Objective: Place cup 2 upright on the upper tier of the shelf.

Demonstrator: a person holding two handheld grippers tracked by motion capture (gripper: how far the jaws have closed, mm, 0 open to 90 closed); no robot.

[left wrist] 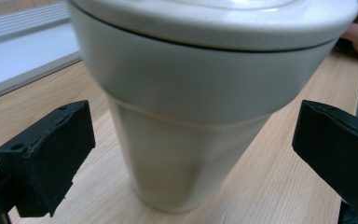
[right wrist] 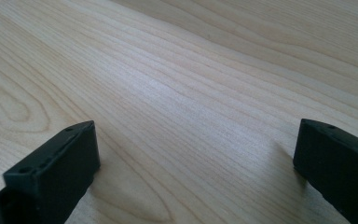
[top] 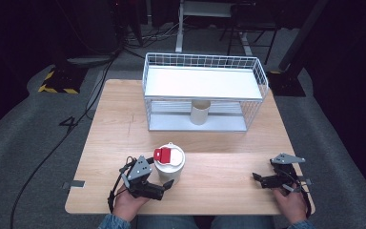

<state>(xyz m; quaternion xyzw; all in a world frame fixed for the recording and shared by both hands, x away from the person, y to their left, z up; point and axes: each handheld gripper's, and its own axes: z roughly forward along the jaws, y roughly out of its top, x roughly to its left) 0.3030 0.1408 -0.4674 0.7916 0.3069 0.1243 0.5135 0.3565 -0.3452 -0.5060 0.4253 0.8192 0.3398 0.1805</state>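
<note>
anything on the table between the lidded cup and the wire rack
No: in the high view the stretch of wooden table between the lidded cup and the wire rack is bare. The paper tube stands inside the rack.

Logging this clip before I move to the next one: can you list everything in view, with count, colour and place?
lidded cup: 1, off-white with a red-and-white lid tab, front of the table, between the left gripper's open jaws, pads clear of it
paper cup: 1, beige, upright on the rack's lower shelf
wire rack: 1, white, two shelves, back of the table
table: 1, light wood
cables: several, black, on the grey floor at left
left gripper: 1, black and grey, open, beside the lidded cup
right gripper: 1, black and grey, open, over bare table at front right
hands: 2, at the near edge
</note>
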